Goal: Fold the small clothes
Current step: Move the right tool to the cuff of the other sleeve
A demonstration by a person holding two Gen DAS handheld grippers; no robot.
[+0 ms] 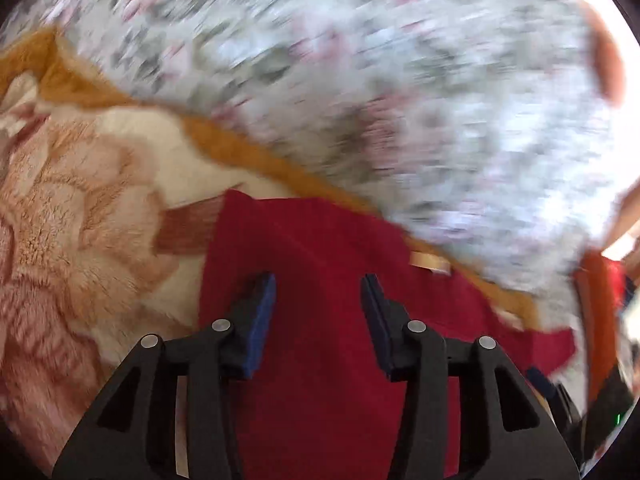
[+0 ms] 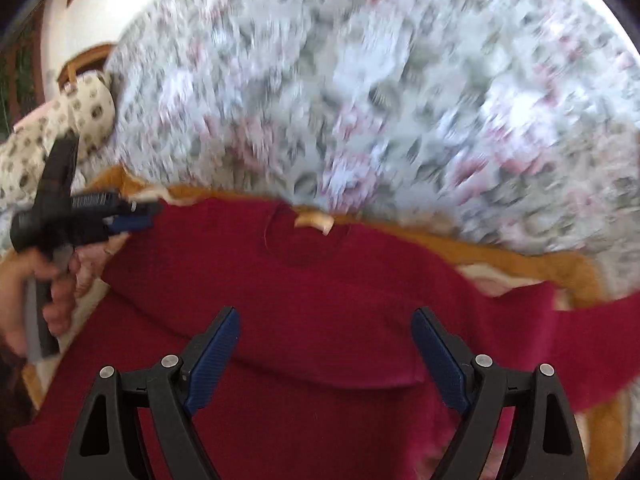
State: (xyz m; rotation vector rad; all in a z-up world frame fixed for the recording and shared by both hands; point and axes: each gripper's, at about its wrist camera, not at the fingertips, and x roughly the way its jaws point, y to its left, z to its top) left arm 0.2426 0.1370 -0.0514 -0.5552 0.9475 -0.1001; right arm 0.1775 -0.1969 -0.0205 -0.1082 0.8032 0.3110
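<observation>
A dark red knitted sweater (image 2: 320,280) lies spread flat on a peach fleece blanket (image 1: 80,208), its neckline (image 2: 304,236) towards the far side. One sleeve (image 2: 600,320) trails off to the right. My right gripper (image 2: 326,322) hovers over the sweater's middle, jaws wide apart, nothing between the blue pads. My left gripper (image 1: 320,286) stands over the sweater's left part (image 1: 320,360) with its jaws partly apart and only flat cloth beneath them. In the right wrist view the left gripper (image 2: 148,213), carried by a hand (image 2: 40,292), points at the sweater's left shoulder edge.
A pale floral bedspread (image 2: 360,80) fills the far side, blurred by motion. The blanket's orange border (image 2: 520,256) runs between it and the sweater. A spotted cushion or soft toy (image 2: 84,116) and a wooden headboard (image 2: 88,56) sit at the far left.
</observation>
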